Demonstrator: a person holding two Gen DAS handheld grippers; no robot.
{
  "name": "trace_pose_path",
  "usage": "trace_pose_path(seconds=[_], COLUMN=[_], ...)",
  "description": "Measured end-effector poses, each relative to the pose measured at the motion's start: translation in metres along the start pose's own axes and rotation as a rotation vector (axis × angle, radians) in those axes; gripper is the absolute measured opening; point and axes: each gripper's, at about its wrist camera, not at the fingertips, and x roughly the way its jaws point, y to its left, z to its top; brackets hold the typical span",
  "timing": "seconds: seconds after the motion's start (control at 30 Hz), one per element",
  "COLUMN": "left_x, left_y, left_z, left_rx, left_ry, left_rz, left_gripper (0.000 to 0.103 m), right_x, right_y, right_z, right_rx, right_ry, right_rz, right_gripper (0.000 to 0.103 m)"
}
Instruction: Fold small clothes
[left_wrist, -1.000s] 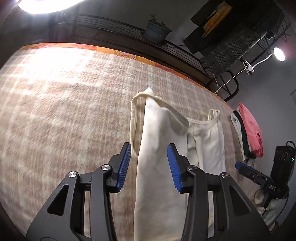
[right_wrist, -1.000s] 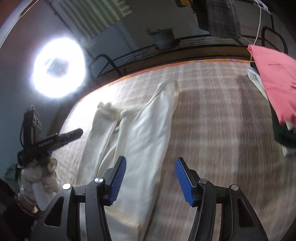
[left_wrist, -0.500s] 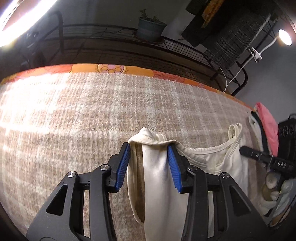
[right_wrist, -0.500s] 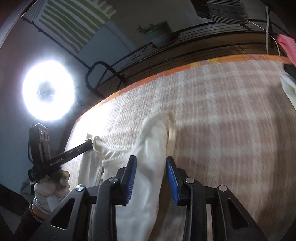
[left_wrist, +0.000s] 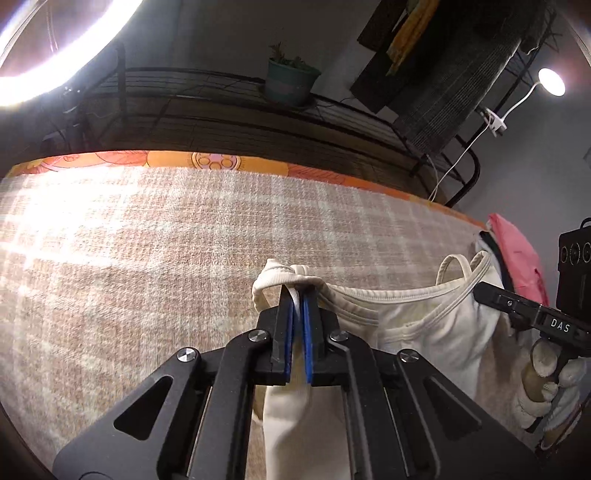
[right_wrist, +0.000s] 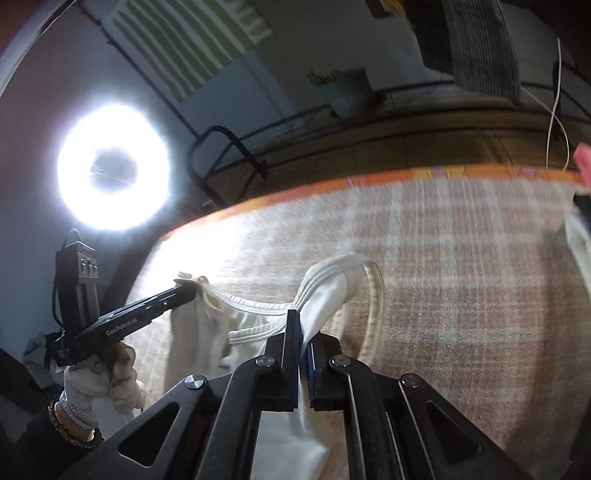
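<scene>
Pinching the cream tank top (left_wrist: 424, 325) at its two shoulder straps, both tools are pressed tight on cloth: the left hand-held gripper (left_wrist: 298, 295) clamps the strap loop nearest it, and the right hand-held gripper (right_wrist: 301, 325) clamps the other strap, its blue pads closed on the bunched fabric. The top hangs slack between them over the plaid blanket (left_wrist: 147, 236) of the bed, its neckline stretched from one grip to the other. Left of the top the blanket lies wide and bare out to its orange patterned edge (left_wrist: 214, 161). Right of the top a pink garment (left_wrist: 517, 254) sits on a small stack near the bed's edge, partly cut off. The lower body of the top is hidden under the gripper frames. Beyond the edge, a black rail (left_wrist: 221, 79) carries a potted plant (left_wrist: 291, 79).
</scene>
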Motion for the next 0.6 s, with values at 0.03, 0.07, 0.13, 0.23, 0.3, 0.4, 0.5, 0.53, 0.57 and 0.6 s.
trace_pose_path(seconds=[0.03,0.07,0.13,0.23,0.3,0.4,0.5,0.53,0.57,0.6], left_x=[-0.007,-0.014,-0.031,-0.055,-0.069,-0.09,-0.109,-0.113,-0.117,-0.12], left_y=[-0.001,-0.003,-0.007,-0.013,-0.015,-0.019,-0.022,-0.023,-0.023,-0.024], left_z=[-0.003,-0.005,-0.014,-0.028,-0.039,-0.06,-0.086,-0.094,-0.101,-0.111], left_rx=[0.003,0.008,0.021,0.038,0.046,0.063,0.082,0.086,0.088,0.092], left_ry=[-0.005,-0.01,-0.019,-0.031,-0.034,-0.031,-0.021,-0.016,-0.009,0.003], left_rz=[-0.003,-0.005,-0.013,-0.021,-0.022,-0.02,-0.011,-0.01,-0.01,-0.007], left_gripper=[0.002,0.002,0.002,0.002,0.002,0.002,0.002,0.002,0.002,0.002], right_x=[-0.006,-0.014,-0.026,-0.046,-0.059,-0.075,-0.09,-0.094,-0.097,-0.1], right_y=[0.005,0.011,0.019,0.033,0.042,0.054,0.065,0.07,0.073,0.077], right_z=[-0.001,-0.004,-0.01,-0.022,-0.033,-0.053,-0.077,-0.085,-0.094,-0.103], right_rx=[-0.013,-0.028,-0.047,-0.075,-0.089,-0.113,-0.142,-0.154,-0.165,-0.173], right_ry=[-0.008,-0.015,-0.019,-0.024,-0.027,-0.018,0.001,0.009,0.015,0.022], right_rz=[-0.003,-0.006,-0.01,-0.017,-0.018,-0.032,-0.042,-0.046,-0.051,-0.056], right_gripper=[0.0,0.0,0.0,0.0,0.0,0.0,0.0,0.0,0.0,0.0])
